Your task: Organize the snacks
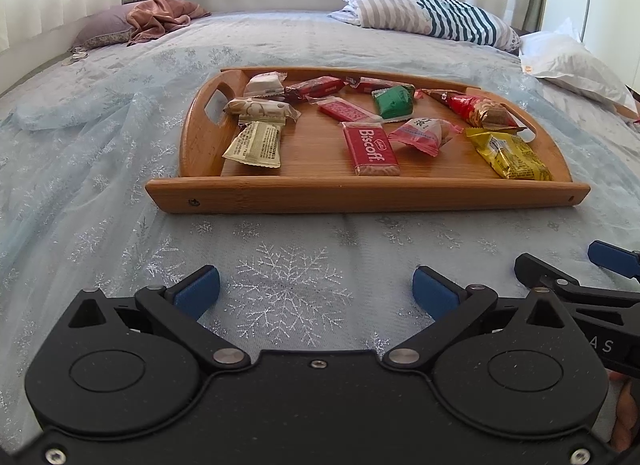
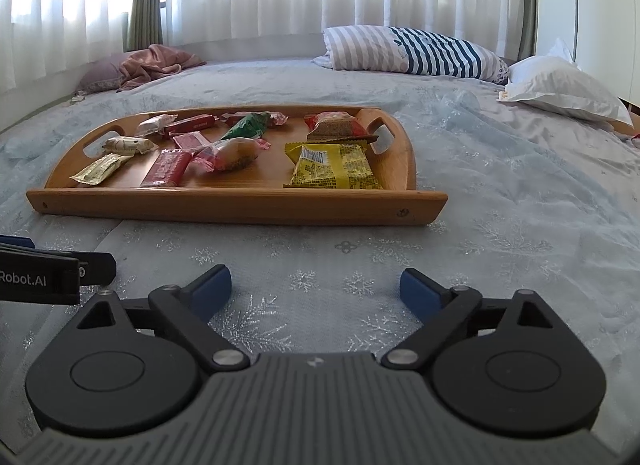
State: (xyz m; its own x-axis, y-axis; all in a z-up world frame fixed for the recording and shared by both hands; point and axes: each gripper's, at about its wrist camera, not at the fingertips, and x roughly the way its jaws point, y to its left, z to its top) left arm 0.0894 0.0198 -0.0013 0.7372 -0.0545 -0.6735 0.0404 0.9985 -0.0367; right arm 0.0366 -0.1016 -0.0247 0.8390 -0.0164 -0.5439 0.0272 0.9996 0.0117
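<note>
A wooden tray [image 1: 360, 195] lies on the bed and also shows in the right wrist view [image 2: 240, 205]. It holds several wrapped snacks: a red Biscoff pack [image 1: 371, 149], a yellow pack [image 1: 510, 155] [image 2: 334, 167], a green pack [image 1: 394, 101], a pink pack [image 1: 422, 133], a beige pack [image 1: 256, 144] and a red cone-shaped nut pack [image 1: 476, 109]. My left gripper [image 1: 316, 291] is open and empty over the bedspread, in front of the tray. My right gripper [image 2: 316, 287] is open and empty, beside the left one.
The bed has a pale blue snowflake bedspread [image 1: 288, 289]. A striped pillow [image 1: 432, 11], a white pillow [image 1: 568, 61] and a pink cloth on a purple pillow [image 1: 156, 17] lie at the far side. White curtains hang behind.
</note>
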